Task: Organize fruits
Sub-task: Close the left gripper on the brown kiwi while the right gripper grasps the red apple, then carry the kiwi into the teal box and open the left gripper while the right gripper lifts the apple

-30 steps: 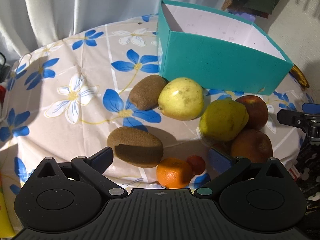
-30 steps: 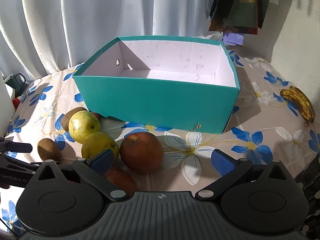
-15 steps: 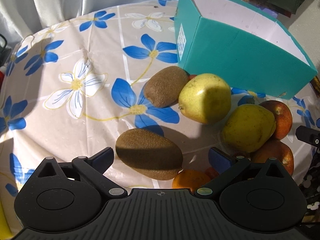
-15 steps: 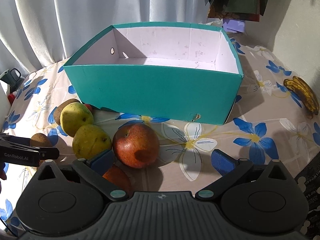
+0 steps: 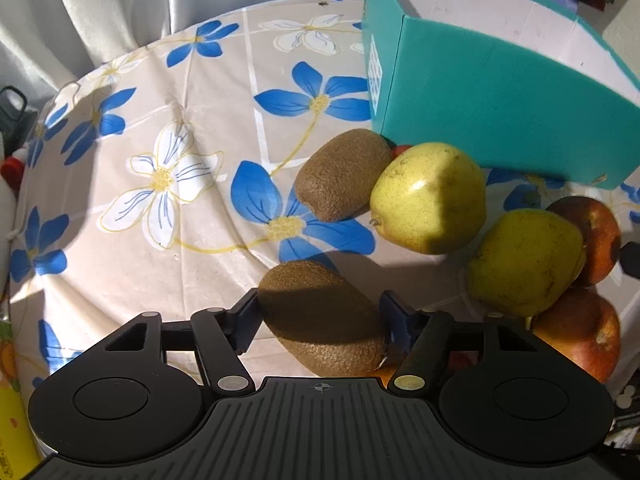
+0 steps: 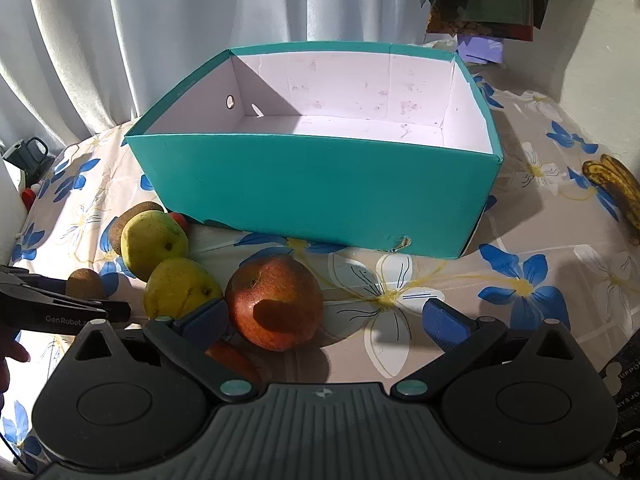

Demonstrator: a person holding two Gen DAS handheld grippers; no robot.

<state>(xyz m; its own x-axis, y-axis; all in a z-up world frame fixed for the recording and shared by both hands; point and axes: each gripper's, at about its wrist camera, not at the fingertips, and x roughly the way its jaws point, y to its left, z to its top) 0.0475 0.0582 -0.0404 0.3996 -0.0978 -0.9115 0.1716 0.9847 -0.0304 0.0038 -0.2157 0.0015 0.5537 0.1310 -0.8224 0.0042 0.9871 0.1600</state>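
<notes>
My left gripper (image 5: 320,314) has closed its blue pads on a brown kiwi (image 5: 324,316) lying on the tablecloth. Beyond it lie a second kiwi (image 5: 342,174), two yellow pears (image 5: 430,196) (image 5: 524,260) and two red apples (image 5: 596,240) (image 5: 576,330). The empty teal box (image 6: 320,184) stands behind the fruit. My right gripper (image 6: 326,318) is open, with a red apple (image 6: 276,306) just inside its left pad. The left gripper (image 6: 60,308) shows at the left of the right wrist view.
A browned banana (image 6: 616,192) lies at the table's right edge. White curtains (image 6: 140,32) hang behind the round table with its flowered cloth (image 5: 160,184). A dark object (image 6: 28,154) sits at the far left edge.
My left gripper moved forward over the near kiwi and closed its jaws on it. My right gripper moved slightly closer to the red apple and stayed open.
</notes>
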